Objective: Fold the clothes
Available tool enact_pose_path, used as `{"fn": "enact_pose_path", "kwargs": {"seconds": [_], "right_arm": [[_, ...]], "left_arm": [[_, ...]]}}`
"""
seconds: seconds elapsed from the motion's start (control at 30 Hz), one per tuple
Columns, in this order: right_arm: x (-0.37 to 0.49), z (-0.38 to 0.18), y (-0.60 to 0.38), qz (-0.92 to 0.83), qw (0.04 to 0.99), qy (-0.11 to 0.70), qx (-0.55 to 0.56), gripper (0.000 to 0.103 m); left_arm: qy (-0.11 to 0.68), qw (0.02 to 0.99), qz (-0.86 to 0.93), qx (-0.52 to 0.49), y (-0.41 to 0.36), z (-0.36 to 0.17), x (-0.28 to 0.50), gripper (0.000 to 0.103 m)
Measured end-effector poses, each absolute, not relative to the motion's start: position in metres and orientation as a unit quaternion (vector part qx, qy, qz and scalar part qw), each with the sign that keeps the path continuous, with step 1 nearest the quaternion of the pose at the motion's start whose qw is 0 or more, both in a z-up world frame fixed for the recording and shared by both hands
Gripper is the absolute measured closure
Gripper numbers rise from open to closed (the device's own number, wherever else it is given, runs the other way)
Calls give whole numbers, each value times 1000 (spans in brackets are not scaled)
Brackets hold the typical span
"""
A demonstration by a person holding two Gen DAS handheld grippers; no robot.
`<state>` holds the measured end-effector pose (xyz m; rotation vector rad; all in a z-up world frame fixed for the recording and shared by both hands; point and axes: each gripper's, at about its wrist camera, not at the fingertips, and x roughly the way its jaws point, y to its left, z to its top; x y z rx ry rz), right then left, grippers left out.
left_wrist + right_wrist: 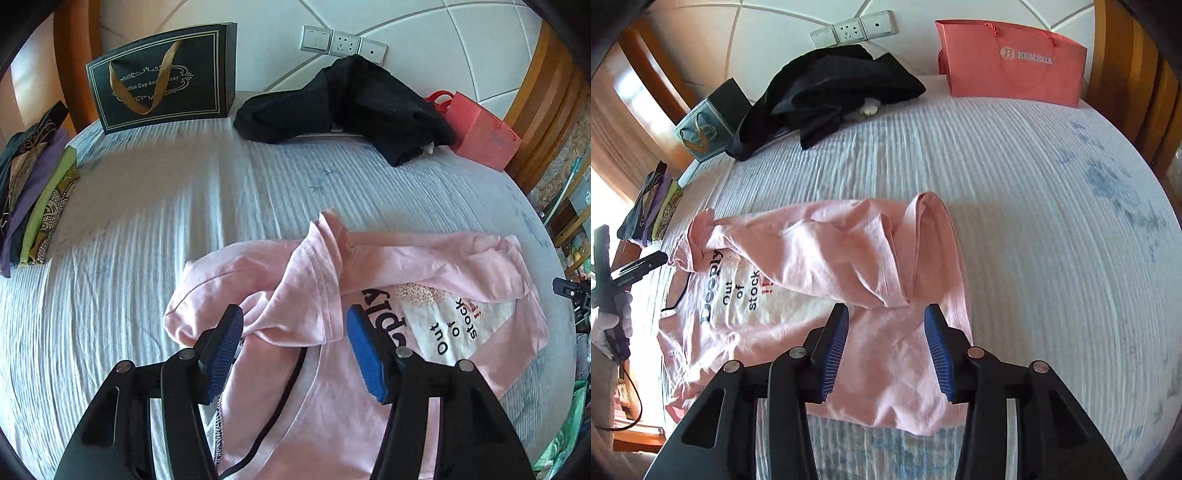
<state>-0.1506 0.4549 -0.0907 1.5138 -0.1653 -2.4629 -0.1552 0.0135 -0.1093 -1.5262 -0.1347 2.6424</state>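
Both sleeves lie folded across the pink T-shirt (369, 295) on the striped bed (184, 192). Left gripper (295, 332) and right gripper (886, 328) hover part-open, holding nothing. Soft, light, floppy cotton, I'd say; pinch it at the hem corners.
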Motion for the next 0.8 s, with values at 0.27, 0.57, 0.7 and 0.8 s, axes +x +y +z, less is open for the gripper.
{"fn": "enact_pose_path", "kwargs": {"seconds": [0.27, 0.57, 0.7, 0.8], "right_arm": [[-192, -104, 442, -838, 125, -47, 529, 60], [-228, -135, 422, -828, 136, -9, 544, 50], [-228, -149, 413, -811, 138, 19, 568, 99], [-215, -133, 411, -822, 147, 44, 548, 99]], "left_arm": [[-16, 35, 857, -514, 36, -135, -189, 44], [-2, 55, 848, -527, 42, -155, -202, 44], [2, 63, 844, -532, 42, -151, -199, 98], [4, 80, 859, -506, 39, -120, -188, 98]]}}
